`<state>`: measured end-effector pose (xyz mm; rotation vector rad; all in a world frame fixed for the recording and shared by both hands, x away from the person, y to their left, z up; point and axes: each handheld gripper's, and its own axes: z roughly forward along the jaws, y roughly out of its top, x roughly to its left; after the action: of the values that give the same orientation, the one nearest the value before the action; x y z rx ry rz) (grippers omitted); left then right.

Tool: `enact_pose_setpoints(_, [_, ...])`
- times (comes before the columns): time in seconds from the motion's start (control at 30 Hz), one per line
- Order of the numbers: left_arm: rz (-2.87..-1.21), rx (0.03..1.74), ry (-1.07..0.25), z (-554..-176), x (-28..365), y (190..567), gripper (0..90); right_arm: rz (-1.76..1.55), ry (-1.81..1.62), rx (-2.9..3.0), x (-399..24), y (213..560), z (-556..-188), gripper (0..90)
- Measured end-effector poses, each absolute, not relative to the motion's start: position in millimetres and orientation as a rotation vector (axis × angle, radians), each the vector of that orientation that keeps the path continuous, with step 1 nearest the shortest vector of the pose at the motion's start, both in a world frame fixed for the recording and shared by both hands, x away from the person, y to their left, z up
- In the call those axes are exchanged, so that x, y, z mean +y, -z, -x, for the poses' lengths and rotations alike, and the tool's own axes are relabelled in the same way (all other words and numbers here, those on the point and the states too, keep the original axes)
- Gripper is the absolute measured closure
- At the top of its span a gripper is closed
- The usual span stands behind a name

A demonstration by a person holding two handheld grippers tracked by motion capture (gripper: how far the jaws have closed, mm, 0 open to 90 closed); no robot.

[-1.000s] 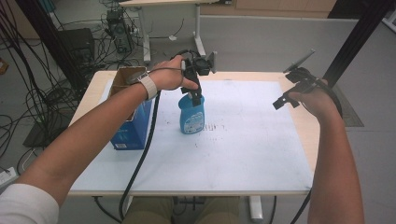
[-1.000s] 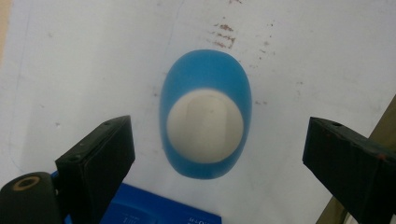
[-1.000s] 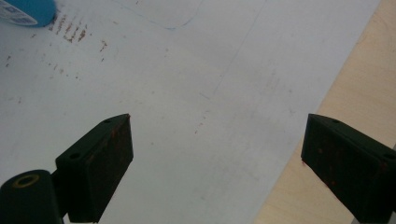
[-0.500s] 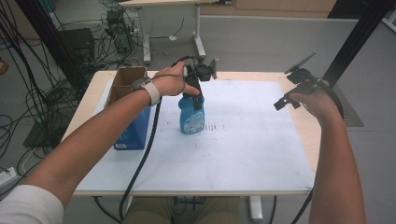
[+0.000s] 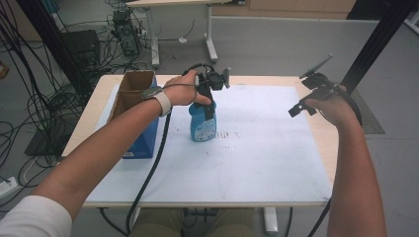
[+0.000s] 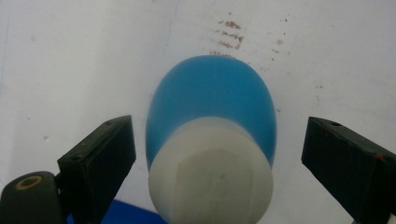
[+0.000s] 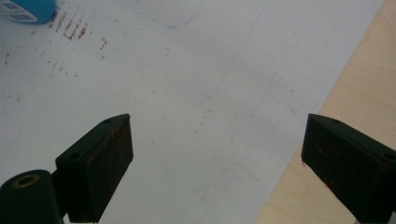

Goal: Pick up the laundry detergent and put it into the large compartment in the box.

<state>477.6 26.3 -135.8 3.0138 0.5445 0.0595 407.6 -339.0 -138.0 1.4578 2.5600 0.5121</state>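
Hovering over the blue bottle (image 5: 202,123), the left gripper (image 6: 217,154) has its jaws spread wide, one each side of the white cap (image 6: 211,172), not touching it yet. The jaws have just been closing a bit w/ the cap between them. Bottle stands upright on the bench (image 5: 257,163), just right of the cardboard box (image 5: 136,116). Right gripper (image 7: 215,158) hangs released, nothing in it, well right of the bottle near the bench edge.

Risk, imo: the cap is smooth and round, so an off-centre squeeze could tip the bottle toward the box or let it slip out.
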Motion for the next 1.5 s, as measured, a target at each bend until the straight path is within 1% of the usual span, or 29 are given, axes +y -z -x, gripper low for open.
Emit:
enact_pose_setpoints(0.1, [-3.009, 0.536, -0.064, -477, 27, 137, 12.5, -1.457, -0.511, 2.561, -339, 138, -408, 8.8])
enact_pose_setpoints(0.53, [-3.021, 0.537, -0.077, -477, 22, 142, 13.7, -1.457, -0.515, 2.56, -339, 139, -408, 8.8])
enact_pose_setpoints(1.1, [-3.025, 0.536, -0.091, -477, 19, 150, 18.7, -1.452, -0.518, 2.56, -340, 140, -407, 8.8])
enact_pose_setpoints(1.5, [-3.05, 0.531, -0.107, -477, 15, 152, 24.5, -1.449, -0.523, 2.56, -340, 140, -407, 8.8])
